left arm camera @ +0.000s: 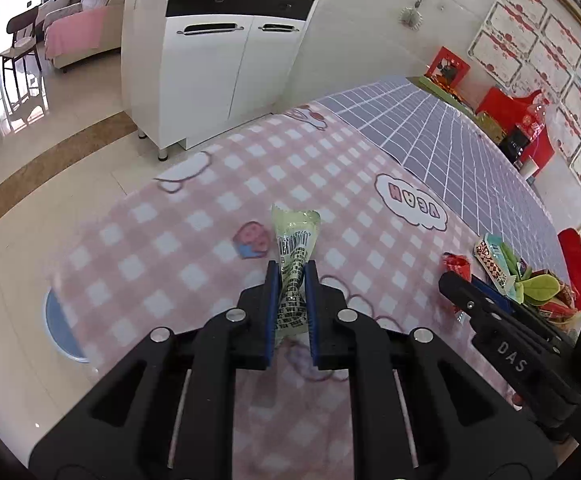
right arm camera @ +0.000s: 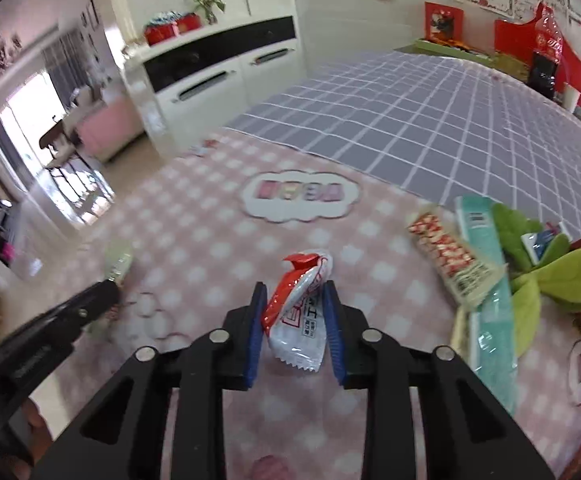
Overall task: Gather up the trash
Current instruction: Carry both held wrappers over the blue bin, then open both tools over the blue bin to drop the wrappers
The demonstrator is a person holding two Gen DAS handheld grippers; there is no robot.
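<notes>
Two handheld grippers worked above a table draped in a pink checked cloth (left arm camera: pixel 178 240), each carrying a piece of litter. The left gripper (left arm camera: pixel 291 270) had its blue-padded fingers (left arm camera: pixel 275 292) pressed tight against a pale green wrapper (left arm camera: pixel 295 256), which stood upright between them, its crimped top rising clear of the fingertips. The right gripper (right arm camera: pixel 295 294) had closed on a red-and-white wrapper (right arm camera: pixel 300 312), pinched at its sides and held off the cloth with its serrated lower edge hanging free. To the right lay a pile of remaining trash (right arm camera: pixel 490 276), with a red-patterned snack packet (right arm camera: pixel 448 260), a long teal packet (right arm camera: pixel 486 280) and green pieces (right arm camera: pixel 562 276) heaped together near a grey grid cloth (right arm camera: pixel 430 120). A white cabinet (left arm camera: pixel 218 64) stood beyond the table.
</notes>
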